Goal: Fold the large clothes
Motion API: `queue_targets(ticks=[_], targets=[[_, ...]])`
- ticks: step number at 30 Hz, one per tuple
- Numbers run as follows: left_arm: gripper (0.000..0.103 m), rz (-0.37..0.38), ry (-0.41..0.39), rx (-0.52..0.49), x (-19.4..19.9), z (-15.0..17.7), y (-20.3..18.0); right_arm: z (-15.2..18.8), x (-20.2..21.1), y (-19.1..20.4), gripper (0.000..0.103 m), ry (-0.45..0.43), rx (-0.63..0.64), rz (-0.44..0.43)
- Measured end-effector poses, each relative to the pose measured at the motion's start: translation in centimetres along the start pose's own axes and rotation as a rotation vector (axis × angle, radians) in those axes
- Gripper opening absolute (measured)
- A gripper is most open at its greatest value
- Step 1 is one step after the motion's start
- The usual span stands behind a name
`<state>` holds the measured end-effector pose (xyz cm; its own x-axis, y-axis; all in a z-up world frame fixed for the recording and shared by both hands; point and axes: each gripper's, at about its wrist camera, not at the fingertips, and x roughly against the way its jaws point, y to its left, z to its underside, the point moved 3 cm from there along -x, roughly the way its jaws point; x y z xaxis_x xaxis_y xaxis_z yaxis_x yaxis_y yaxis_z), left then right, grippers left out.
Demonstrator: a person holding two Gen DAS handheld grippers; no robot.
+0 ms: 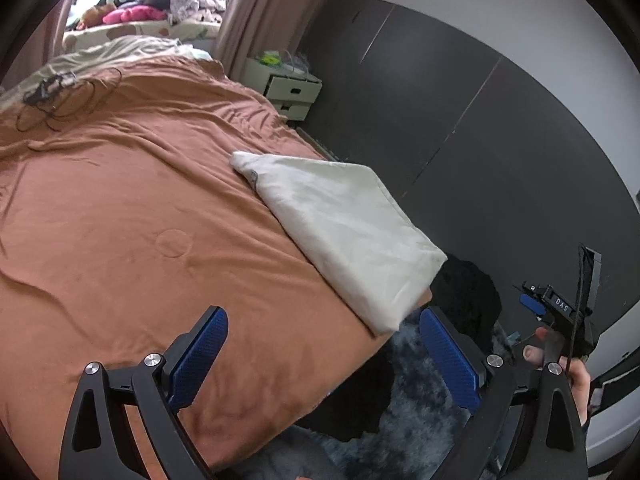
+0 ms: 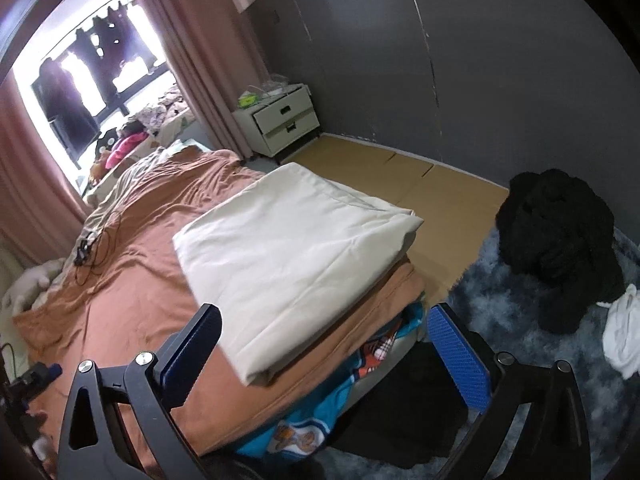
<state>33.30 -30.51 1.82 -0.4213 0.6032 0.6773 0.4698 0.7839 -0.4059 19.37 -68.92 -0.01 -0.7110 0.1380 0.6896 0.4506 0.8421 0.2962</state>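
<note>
Gaping empty, both tools face the folded cream cloth, its underside hidden.

Left gripper hovering, blue-padded fingers spreading wide, gripping nothing. Right gripper likewise gaping, holding nothing. Right hand wrapping handle at frame edge, thumb showing; grip detail probably partly hidden.
</note>
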Motion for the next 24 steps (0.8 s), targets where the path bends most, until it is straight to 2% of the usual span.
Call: queue_targets(ticks=[11, 17, 24], targets=[[0.097, -0.087, -0.129, -0.018, 8.8, 4.4, 2.5, 3.1, 5.3, 3.4, 0.103, -0.032, 0.068, -0.022], [0.097, -0.136, -0.252, 0.031, 14.3, 8.0, 4.5, 4.8, 8.2, 6.3, 0.103, -0.065, 0.109, -0.059], [0.097, -0.198, -0.303, 0.038, 18.0, 11.7, 5.7, 7.5, 10.5, 9.4, 0.103, -0.079, 0.172, -0.092]])
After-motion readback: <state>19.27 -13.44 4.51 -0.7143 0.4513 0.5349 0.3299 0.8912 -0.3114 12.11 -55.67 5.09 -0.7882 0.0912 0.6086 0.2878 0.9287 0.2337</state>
